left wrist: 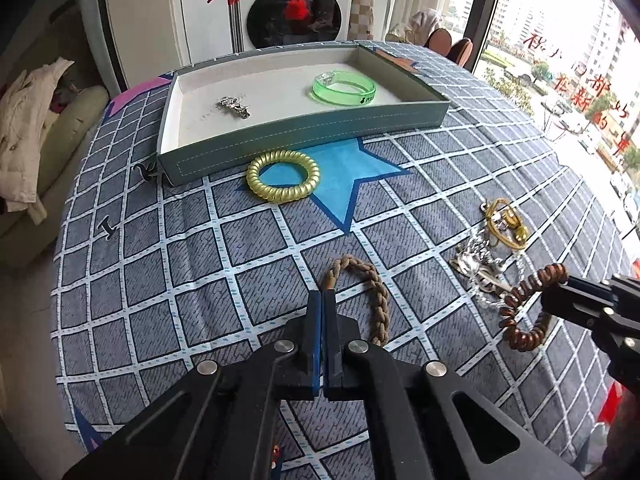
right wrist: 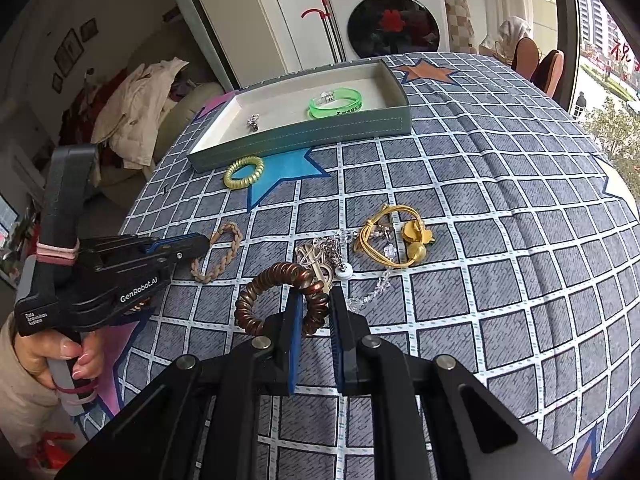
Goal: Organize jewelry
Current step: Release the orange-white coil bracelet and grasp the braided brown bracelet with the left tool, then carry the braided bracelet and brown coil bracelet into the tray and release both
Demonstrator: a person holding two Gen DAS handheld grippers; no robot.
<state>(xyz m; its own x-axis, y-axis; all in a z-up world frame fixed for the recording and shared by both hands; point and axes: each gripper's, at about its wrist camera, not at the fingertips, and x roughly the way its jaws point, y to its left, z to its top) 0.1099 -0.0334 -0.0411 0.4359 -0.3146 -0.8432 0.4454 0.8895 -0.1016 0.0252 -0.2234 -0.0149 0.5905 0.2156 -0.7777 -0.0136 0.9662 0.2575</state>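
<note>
Gripping brown coil band point(right wrist: 280, 300) | right gripper point(right wrist: 314, 300) | left gripper point(left wrist: 323, 300) closed on braided band point(left wrist: 360, 292)

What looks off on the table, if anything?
Silver chains and the yellow cord piece lie tangled in one heap. The yellow coil tie sits just outside the tray. Nothing looks broken.
</note>
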